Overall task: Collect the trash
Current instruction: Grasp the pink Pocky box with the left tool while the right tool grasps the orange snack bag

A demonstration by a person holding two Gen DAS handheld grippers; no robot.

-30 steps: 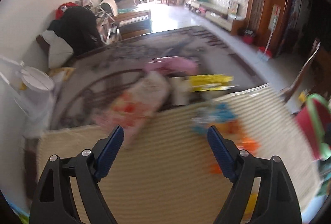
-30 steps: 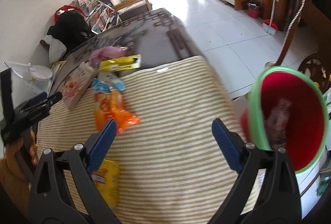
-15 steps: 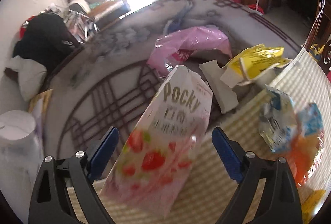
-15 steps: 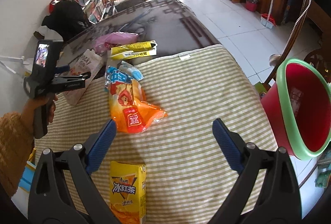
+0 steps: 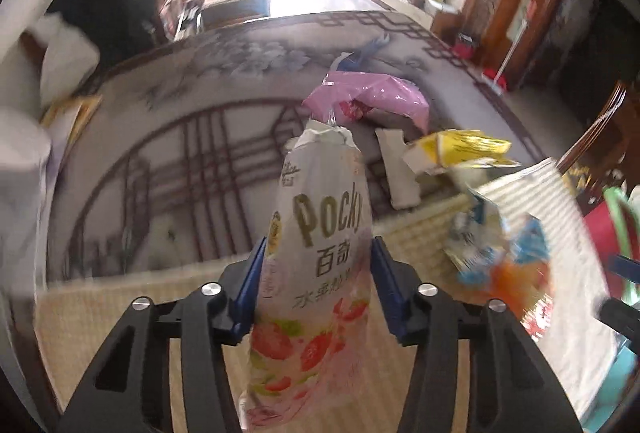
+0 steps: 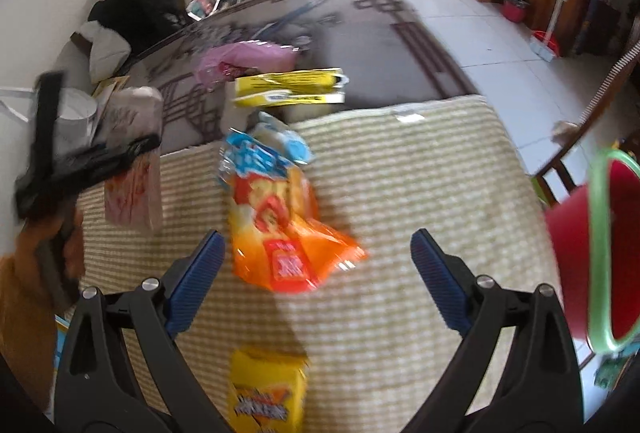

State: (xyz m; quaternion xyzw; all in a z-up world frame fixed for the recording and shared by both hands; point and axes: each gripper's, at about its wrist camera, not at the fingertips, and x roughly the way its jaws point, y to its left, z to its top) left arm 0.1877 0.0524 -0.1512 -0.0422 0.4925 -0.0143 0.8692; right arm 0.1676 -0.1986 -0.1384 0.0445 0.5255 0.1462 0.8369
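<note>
My left gripper is shut on a pink and white Pocky box with strawberries on it, its blue pads pressed on both sides. The box and the left gripper also show at the left of the right wrist view. My right gripper is open and empty above an orange snack bag on the striped mat. A yellow drink carton lies just below it. A red bucket with a green rim stands at the right.
A blue and white wrapper, a yellow packet and a pink plastic bag lie beyond the orange bag on the dark patterned tabletop. A white container stands at the left. A wooden chair is near the bucket.
My left gripper has closed on the Pocky box, which now stands between its pads. My right gripper has moved forward over the orange bag, and the bucket has shifted to the right edge.
</note>
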